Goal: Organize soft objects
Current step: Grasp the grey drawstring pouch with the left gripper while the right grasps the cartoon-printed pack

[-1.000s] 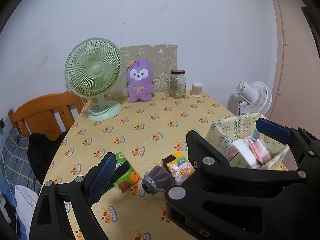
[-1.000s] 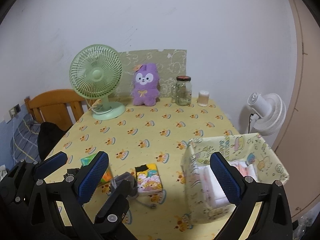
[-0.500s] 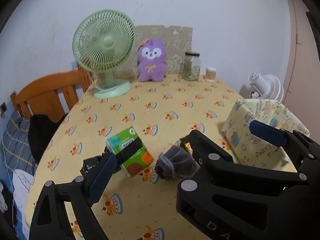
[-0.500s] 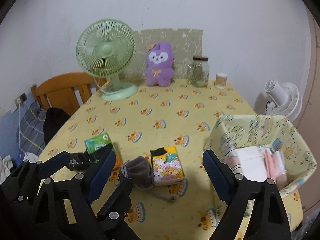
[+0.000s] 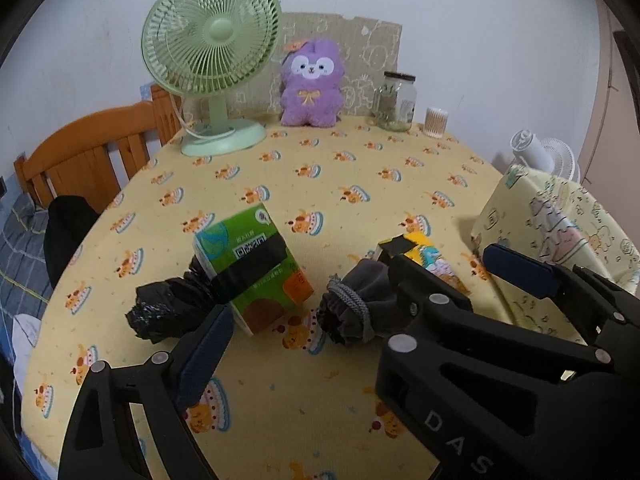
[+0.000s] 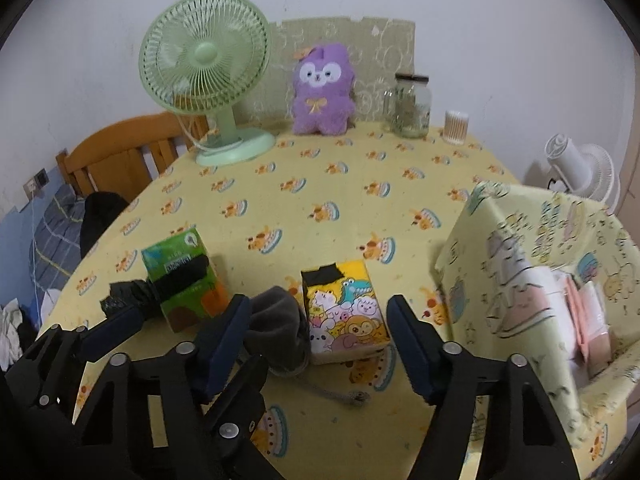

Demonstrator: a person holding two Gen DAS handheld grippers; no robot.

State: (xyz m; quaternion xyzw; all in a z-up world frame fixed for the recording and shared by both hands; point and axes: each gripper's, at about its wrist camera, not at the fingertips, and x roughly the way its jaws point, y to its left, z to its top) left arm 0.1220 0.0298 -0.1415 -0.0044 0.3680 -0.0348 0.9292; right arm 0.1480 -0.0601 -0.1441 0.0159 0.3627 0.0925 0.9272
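Right claw (image 6: 318, 344) wide, astride cartoon pack (image 6: 345, 312); left claw (image 5: 352, 304) wide, grey pouch (image 5: 356, 304) between fingers; pouch part-hidden by right finger.

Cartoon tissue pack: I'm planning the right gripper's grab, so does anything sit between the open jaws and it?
Partly. The grey pouch lies against the left side of the cartoon tissue pack, just ahead of the left finger of the right gripper; the other side looks clear.

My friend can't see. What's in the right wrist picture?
An open right gripper reaches toward a cartoon tissue pack and gray pouch on a yellow table. A green tissue pack sits left, a fabric bin right.
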